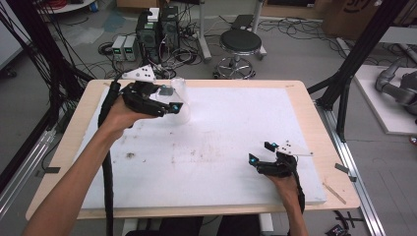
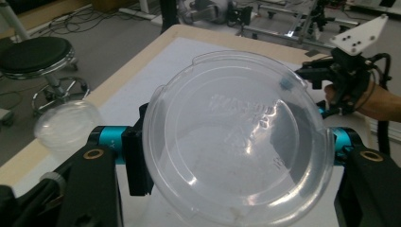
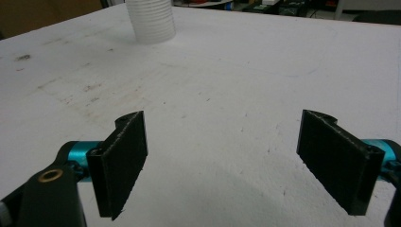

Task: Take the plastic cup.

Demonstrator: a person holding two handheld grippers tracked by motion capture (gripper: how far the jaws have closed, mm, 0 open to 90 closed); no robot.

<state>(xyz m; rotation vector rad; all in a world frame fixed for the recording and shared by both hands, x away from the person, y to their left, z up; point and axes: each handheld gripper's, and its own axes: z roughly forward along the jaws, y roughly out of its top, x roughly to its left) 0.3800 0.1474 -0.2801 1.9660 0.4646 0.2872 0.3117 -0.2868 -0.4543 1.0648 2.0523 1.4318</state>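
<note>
While left gripper point(image 2: 236, 156) clamps clear lid point(image 2: 236, 137), right gripper point(image 3: 236, 161) gapes wide, ribbed cup point(image 3: 151, 21) beyond

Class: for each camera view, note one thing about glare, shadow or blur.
High view: the clear cup nearly vanishes against the white board. Left gripper view: glare streaks the cup's base. Right gripper view: soft shadow under the right gripper; the far ribbed cup is blurred.

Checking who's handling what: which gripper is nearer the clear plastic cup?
Left. The left gripper is closed on the cup at the table's far left. The right gripper rests open near the front right corner, well away from it.
</note>
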